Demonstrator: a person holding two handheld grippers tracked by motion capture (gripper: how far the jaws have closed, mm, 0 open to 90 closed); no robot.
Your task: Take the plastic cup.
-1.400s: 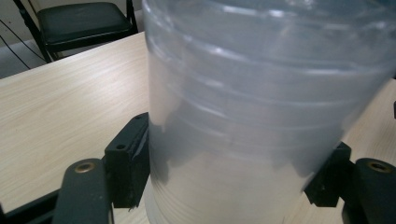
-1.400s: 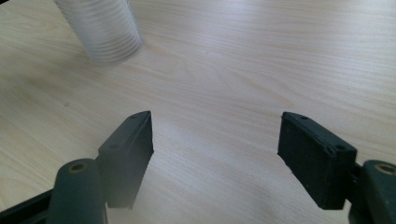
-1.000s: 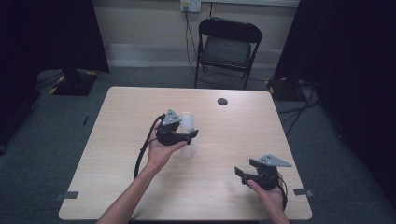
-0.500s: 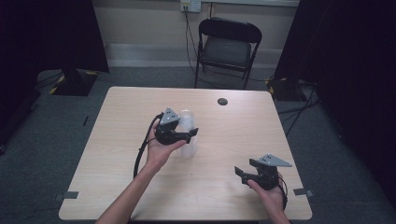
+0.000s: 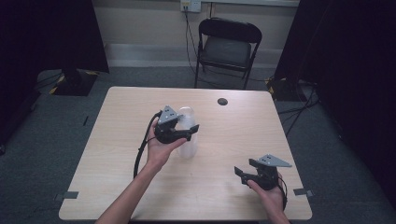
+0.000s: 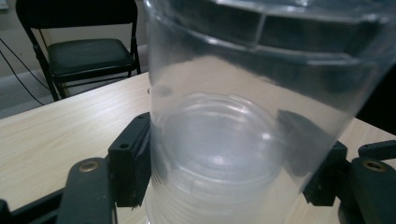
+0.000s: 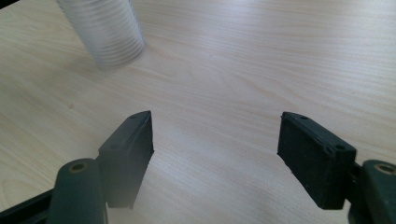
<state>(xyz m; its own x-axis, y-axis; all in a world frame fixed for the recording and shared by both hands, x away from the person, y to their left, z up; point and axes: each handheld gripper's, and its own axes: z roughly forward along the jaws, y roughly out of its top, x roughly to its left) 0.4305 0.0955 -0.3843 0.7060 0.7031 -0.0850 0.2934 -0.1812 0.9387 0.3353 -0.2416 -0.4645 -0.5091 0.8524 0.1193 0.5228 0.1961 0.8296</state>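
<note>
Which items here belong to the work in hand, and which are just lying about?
In use:
clear plastic cup
left tool, jaws on either side of the cup

Lying about:
small dark disc on the table
right tool, open, idle
folding chair

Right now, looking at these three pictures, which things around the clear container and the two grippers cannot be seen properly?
- Clear container: its top and base are cut off by the edges of the left gripper view.
- Small dark object on the table: too small in the high view to identify.
- Left gripper: in the high view, the container hides the contact of its far finger.
</note>
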